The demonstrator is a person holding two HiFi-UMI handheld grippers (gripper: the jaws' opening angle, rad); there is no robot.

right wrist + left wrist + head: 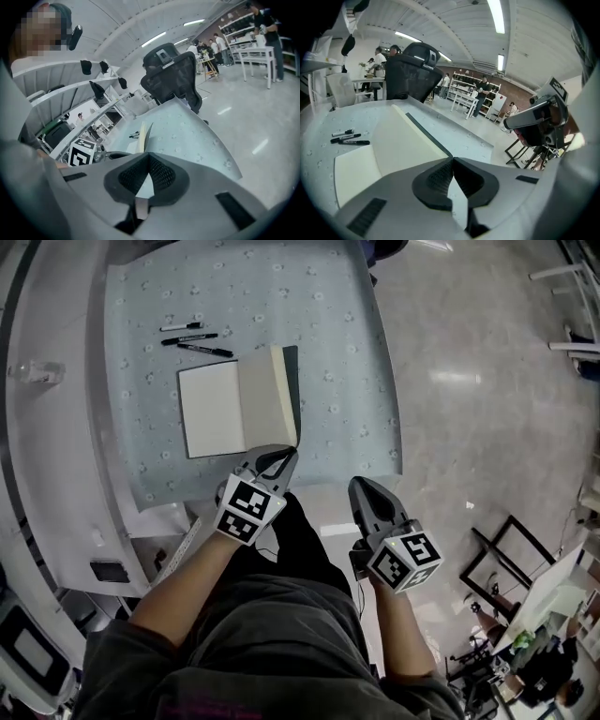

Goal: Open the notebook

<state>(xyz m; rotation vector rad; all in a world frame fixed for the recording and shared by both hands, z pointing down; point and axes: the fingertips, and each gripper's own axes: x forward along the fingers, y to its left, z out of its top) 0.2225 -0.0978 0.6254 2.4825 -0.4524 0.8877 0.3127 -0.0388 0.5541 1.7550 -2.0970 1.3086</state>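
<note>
The notebook (239, 399) lies open on the pale blue patterned table (347, 352), its left page flat and a thick block of cream pages over a dark cover on the right. My left gripper (286, 454) is shut and empty, its tips just short of the notebook's near right corner, over the table's front edge. My right gripper (356, 484) is shut and empty too, off the table, nearer to me and to the right. In the left gripper view the gripper (452, 159) points over the open pages (393, 145). In the right gripper view the gripper (149, 154) faces the notebook (143, 136) edge-on.
Three black markers (197, 338) lie beyond the notebook at the table's far left. A black office chair (171, 75) stands behind the table. A white curved counter (56, 474) runs along the left. Shiny floor and a black frame stand (506, 549) are on the right.
</note>
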